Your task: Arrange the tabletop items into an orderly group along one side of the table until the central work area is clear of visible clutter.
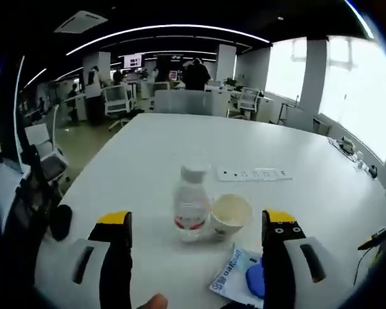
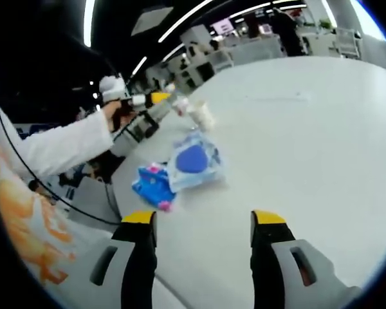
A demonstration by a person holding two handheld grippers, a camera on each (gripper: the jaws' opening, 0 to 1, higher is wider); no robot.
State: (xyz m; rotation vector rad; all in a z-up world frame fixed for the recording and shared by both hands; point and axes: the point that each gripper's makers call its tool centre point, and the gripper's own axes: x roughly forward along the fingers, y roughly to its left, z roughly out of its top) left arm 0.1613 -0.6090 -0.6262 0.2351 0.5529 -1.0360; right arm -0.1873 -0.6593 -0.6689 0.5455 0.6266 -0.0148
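Observation:
A clear water bottle [image 1: 192,205] with a white cap and red label stands upright on the white table [image 1: 199,141], touching a paper cup [image 1: 231,216] on its right. A packet with a blue disc [image 1: 244,278] lies just in front, near my right jaw. My left gripper [image 1: 198,226] is open, jaws either side of the bottle and cup, a little short of them. In the right gripper view the same packet [image 2: 194,162] lies beside a blue and pink pouch [image 2: 154,185]. My right gripper [image 2: 204,222] is open over bare table, and the left gripper [image 2: 148,109] shows farther off by the bottle [image 2: 182,104].
A white power strip [image 1: 253,174] lies behind the cup. Cables and small items sit at the table's right edge [image 1: 360,158]. Office chairs [image 1: 119,100] and people stand beyond the far end. A white sleeve [image 2: 58,145] holds the left gripper.

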